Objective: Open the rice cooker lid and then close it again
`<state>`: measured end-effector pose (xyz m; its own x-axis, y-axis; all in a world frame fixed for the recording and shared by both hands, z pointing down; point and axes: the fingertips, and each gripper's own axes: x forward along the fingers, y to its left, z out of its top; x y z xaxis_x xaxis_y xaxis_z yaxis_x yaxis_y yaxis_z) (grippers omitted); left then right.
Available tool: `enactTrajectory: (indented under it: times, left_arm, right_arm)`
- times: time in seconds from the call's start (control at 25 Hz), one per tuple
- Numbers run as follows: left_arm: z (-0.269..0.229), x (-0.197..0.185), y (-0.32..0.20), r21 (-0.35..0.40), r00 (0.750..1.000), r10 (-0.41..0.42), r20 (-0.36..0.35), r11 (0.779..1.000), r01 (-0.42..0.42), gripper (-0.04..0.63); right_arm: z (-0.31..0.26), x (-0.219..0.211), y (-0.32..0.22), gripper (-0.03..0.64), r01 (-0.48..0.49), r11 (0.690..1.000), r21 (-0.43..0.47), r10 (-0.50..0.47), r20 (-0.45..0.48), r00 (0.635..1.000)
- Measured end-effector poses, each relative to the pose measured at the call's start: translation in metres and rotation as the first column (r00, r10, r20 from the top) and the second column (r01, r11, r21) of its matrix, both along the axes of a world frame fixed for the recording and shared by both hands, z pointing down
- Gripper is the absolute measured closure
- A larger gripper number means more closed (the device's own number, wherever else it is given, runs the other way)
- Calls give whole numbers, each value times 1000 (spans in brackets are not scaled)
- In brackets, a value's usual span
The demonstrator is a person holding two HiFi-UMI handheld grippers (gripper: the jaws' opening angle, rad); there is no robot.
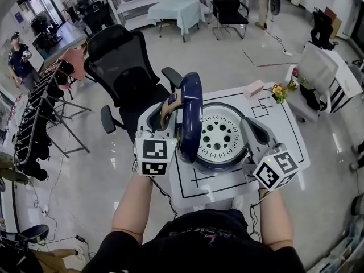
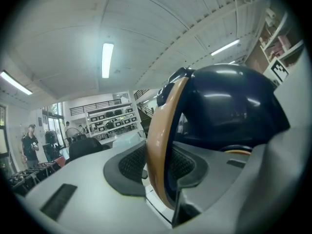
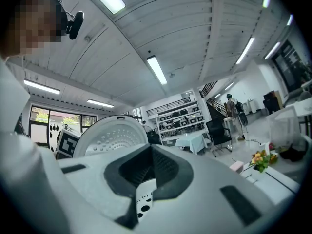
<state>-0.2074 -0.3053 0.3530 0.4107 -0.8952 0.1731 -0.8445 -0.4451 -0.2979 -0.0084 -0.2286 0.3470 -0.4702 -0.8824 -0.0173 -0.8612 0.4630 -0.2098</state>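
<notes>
The rice cooker (image 1: pixel 223 162) stands on a white mat, its navy lid (image 1: pixel 191 114) raised on edge at the cooker's left side. The lid's white perforated inner face (image 1: pixel 219 135) turns toward the right. My left gripper (image 1: pixel 172 102) is shut on the lid's tan rim (image 2: pixel 161 145), which runs up between the two pads in the left gripper view; the navy dome (image 2: pixel 229 106) fills the right of that view. My right gripper (image 1: pixel 253 131) hangs at the cooker's right side, shut with nothing in it (image 3: pixel 151 152). The perforated inner face (image 3: pixel 114 135) shows to its left.
The cooker sits on a small white table with a black-lined mat (image 1: pixel 278 127). A pink box (image 1: pixel 253 88) and a small bunch of flowers (image 1: pixel 278 91) lie at the far edge. A black office chair (image 1: pixel 122 67) stands beyond the table on the left, beside a clothes rack (image 1: pixel 40 112).
</notes>
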Motion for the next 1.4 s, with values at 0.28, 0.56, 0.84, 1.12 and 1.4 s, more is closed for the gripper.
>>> enactTrajectory:
  times: [0.28,0.56,0.84,1.12,1.4]
  left_arm:
    - [-18,6,3,5,991,24,132,1000,-25,476]
    - [-15,26,5,-6,970,30,240,1000,-29,466]
    - [5,78,5,-4,919,39,392,999,-41,459]
    - [22,107,8,-8,850,47,524,999,-50,453]
    - [35,125,10,-15,802,46,596,999,-46,451]
  right_arm:
    - [-27,-10,3,615,16,1000,7,-16,2,1000]
    - [-38,-1,-4,615,60,998,19,-60,6,998]
    - [-31,33,-18,615,109,994,24,-109,7,994]
    - [-23,41,-29,615,164,986,2,-164,10,986]
    - [-11,30,-35,615,255,966,-30,-256,-27,966]
